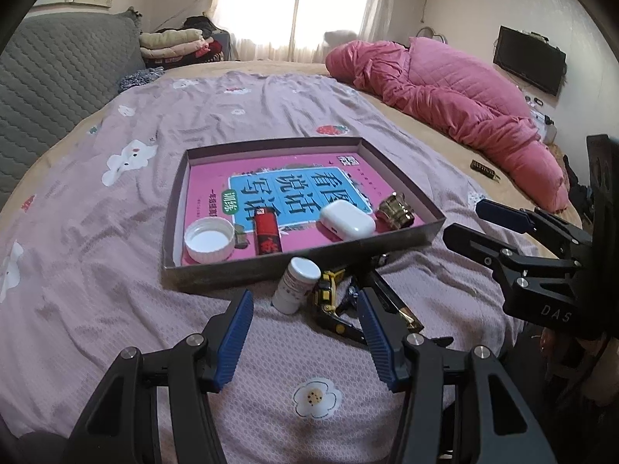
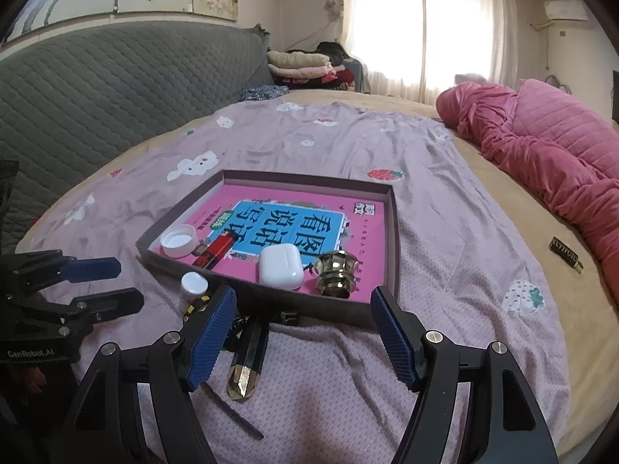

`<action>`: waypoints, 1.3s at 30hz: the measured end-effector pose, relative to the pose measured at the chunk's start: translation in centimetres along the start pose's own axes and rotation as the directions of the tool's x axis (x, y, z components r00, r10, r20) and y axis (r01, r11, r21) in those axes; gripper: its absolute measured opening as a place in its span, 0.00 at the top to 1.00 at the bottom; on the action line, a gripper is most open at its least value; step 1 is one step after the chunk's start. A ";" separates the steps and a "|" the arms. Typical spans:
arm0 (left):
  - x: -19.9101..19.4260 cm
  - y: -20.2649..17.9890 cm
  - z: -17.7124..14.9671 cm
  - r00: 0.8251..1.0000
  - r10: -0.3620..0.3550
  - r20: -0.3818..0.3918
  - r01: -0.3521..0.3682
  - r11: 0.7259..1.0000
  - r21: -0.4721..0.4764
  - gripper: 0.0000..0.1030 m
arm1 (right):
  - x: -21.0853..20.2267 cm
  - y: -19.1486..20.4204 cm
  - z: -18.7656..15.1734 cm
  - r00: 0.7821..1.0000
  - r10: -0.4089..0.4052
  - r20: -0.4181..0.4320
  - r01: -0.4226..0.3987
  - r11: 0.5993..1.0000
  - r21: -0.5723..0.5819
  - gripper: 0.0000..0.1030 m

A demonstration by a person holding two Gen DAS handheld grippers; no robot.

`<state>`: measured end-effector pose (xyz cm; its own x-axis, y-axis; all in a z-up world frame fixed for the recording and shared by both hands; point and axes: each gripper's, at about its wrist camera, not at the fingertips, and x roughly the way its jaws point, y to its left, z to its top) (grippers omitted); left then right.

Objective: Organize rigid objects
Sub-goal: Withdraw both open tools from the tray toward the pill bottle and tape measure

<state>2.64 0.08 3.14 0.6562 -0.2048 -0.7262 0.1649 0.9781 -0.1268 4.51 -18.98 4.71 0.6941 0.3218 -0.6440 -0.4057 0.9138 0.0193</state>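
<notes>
Bed [image 1: 116, 309]: wide, under a mauve printed sheet, serving as the work surface.

Pink quilt [image 1: 464, 92]: heaped at the far side, well apart from the work.

Shallow box [image 1: 309, 261]: flat on the sheet, lined with a pink workbook [image 1: 294, 189]; evidently the collecting place, its low wall keeping small things from rolling off.

Left tongs [image 1: 305, 309]: apart, holding nothing, aimed at the loose pile just outside the box's near wall.

Right tongs [image 2: 303, 309]: likewise apart and empty, near the same wall.

Already in the box, along the near edge: white earbud case [image 1: 346, 218], red lighter [image 1: 267, 236], white cap [image 1: 209, 239] lying open side up, brass knob [image 1: 396, 212].

Not yet boxed: white pill bottle [image 1: 296, 284] leaning beside a yellow-and-black tool [image 1: 329, 290]; dark gold-tipped stick [image 2: 247, 359].

Small dark tag [image 2: 565, 257]: alone near the quilt.
</notes>
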 end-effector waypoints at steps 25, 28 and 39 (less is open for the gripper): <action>1.8 -0.2 -1.1 0.995 -0.021 -0.098 0.020 1.000 -0.013 0.46 | 0.9 1.0 -1.7 0.997 0.013 -0.079 -0.016 0.999 -0.045 0.29; 2.0 -0.3 -1.2 0.994 -0.028 -0.108 0.027 1.000 -0.013 0.46 | 1.1 1.0 -1.8 0.996 0.014 -0.089 -0.018 0.999 -0.043 0.29; 3.3 -0.4 -1.6 0.987 -0.049 -0.152 0.047 0.999 -0.013 0.46 | 2.6 1.3 -2.5 0.989 0.023 -0.146 -0.031 0.998 -0.049 0.29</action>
<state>3.55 -0.98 -0.33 0.5278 -0.2443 -0.8135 0.1865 0.9677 -0.1697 4.31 -17.57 1.11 0.5903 0.3033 -0.7480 -0.4557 0.8901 0.0014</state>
